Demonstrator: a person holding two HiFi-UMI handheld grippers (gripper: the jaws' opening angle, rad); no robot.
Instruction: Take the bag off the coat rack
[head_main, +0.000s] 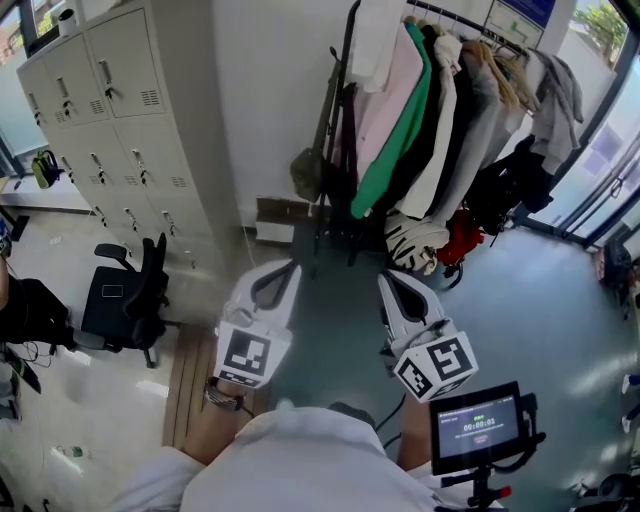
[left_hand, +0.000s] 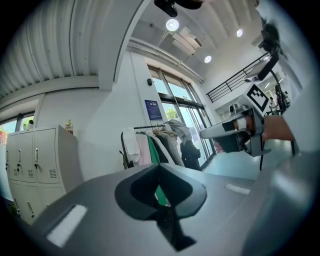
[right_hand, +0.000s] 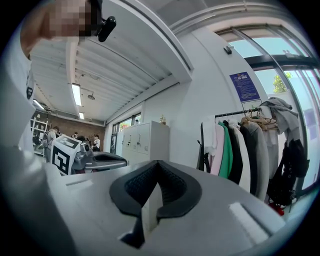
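An olive green bag (head_main: 306, 173) hangs by its long strap at the left end of the black coat rack (head_main: 345, 60), beside a pink and a green garment. The rack stands against the white wall and is crowded with clothes. Both grippers are held low in front of the person, well short of the rack and pointing toward it. My left gripper (head_main: 289, 267) (left_hand: 160, 168) is shut with nothing in it. A little to its right, my right gripper (head_main: 386, 279) (right_hand: 157, 165) is likewise shut and empty. The rack (left_hand: 150, 145) (right_hand: 235, 150) shows ahead in both gripper views.
Grey lockers (head_main: 110, 120) line the wall at the left, with a black office chair (head_main: 130, 295) in front of them. A brown board (head_main: 280, 212) leans at the wall's foot near the rack. A small screen on a stand (head_main: 478, 425) is at the person's right. Glass doors (head_main: 610, 150) are at the far right.
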